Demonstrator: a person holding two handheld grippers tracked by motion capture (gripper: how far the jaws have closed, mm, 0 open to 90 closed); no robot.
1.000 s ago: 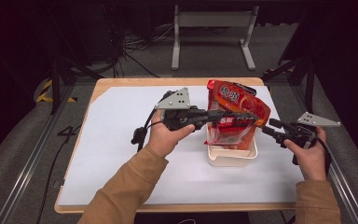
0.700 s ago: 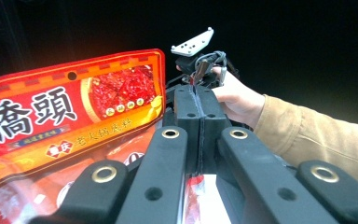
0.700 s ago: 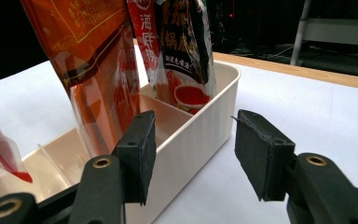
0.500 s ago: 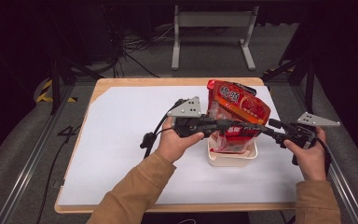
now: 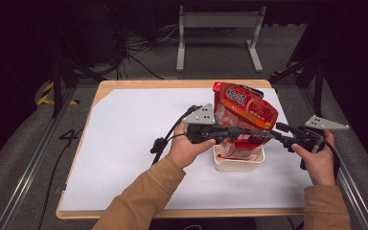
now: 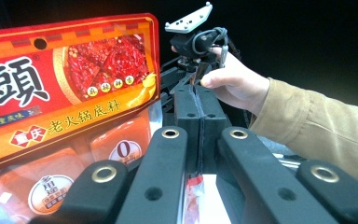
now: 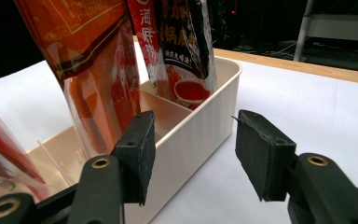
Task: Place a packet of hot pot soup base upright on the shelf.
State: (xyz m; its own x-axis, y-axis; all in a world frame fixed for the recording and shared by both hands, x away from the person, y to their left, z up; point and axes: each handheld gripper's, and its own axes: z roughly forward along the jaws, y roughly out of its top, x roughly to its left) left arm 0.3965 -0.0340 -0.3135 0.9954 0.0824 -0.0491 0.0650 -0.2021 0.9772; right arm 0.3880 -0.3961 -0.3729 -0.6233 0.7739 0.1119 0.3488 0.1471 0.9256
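A red hotpot-base packet (image 5: 242, 108) (image 6: 65, 84) (image 7: 98, 56) stands upright in a cream box (image 5: 237, 165) (image 7: 200, 121), beside a darker packet (image 7: 182, 42). My left gripper (image 5: 268, 135) (image 6: 199, 107) reaches across the red packet's front at mid height, with its pads pressed together. A sliver of clear plastic shows under the pads; I cannot tell if it is pinched. My right gripper (image 5: 280, 129) (image 7: 191, 158) is open at the box's right side. One pad stands toward the inside of the box wall and the other outside it, and neither touches the wall.
The box stands right of centre on a white sheet (image 5: 134, 143) that covers a wooden table. The left gripper's cable (image 5: 165, 139) trails over the sheet. A metal frame (image 5: 215, 28) stands beyond the table's far edge, and rails run along both sides.
My left gripper has moved right and a little down across the packet's front. The packet, the box and my right gripper have stayed put.
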